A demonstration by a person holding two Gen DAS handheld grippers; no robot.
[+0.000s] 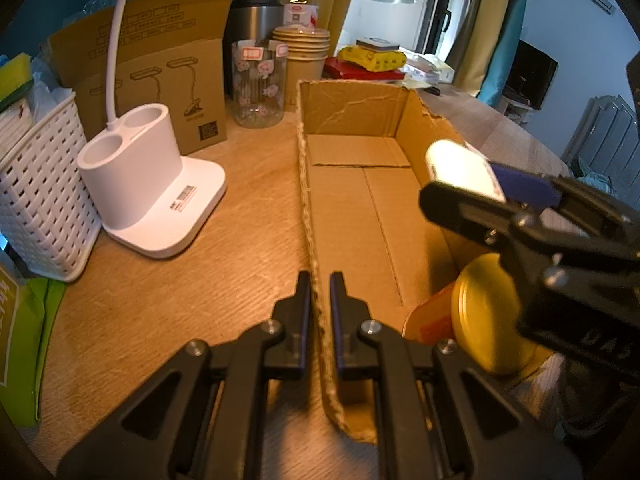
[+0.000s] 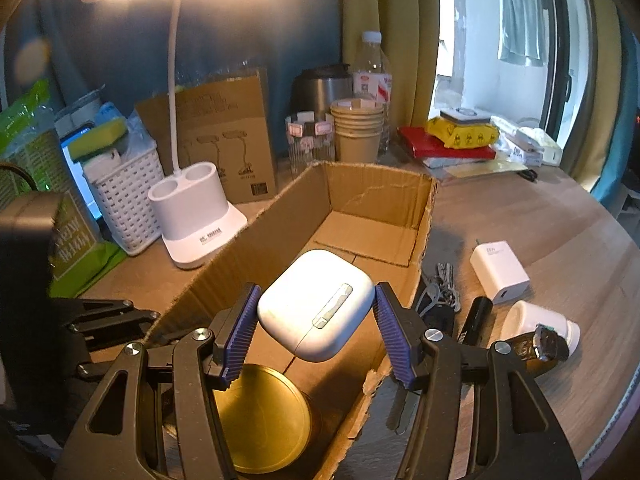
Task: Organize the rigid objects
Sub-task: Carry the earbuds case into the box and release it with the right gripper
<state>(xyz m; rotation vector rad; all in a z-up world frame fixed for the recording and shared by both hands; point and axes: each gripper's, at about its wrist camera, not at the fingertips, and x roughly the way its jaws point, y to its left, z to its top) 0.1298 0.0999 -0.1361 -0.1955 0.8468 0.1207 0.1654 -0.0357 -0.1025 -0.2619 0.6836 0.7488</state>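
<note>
1. Nearest, the left gripper (image 1: pixel 320 292) straddles the near left wall of the open brown cardboard box (image 2: pixel 280 216), one black finger on each side, closed onto the wall's torn edge.
2. The right gripper (image 2: pixel 316 312) hangs over the box's near end, its two blue ribbed pads (image 2: pixel 240 332) pinching one white rounded plastic earbud case (image 2: pixel 316 304) by its sides, clear of the box floor.
3. Under that case, one round gold metal tin lid (image 2: pixel 260 420) sits inside the box at its near end; from the left wrist view it shows as a yellow disc on an orange container.
4. On the wooden table (image 2: pixel 560 380) just right of the box lie loose items: one bunch of metal keys (image 2: pixel 442 284), one black cylinder (image 2: pixel 476 316), one white square charger plug (image 2: pixel 502 270), one small white jar (image 2: pixel 540 322) on its side, and one dark wristwatch (image 2: pixel 550 344) in front of it.
5. Left of the box stands one white desk lamp base with two round cup holes (image 1: pixel 154 176), beside one white woven plastic basket (image 1: pixel 44 200).
6. Farther back, I count one brown lamp carton (image 1: pixel 160 76), one clear patterned glass jar (image 1: pixel 260 84), one stack of tan paper cups (image 1: pixel 306 56), one steel flask (image 1: pixel 252 16) and one clear water bottle (image 1: pixel 301 0).
7. Farthest right sits one yellow packet (image 1: pixel 372 58) on a red book (image 1: pixel 360 70).
</note>
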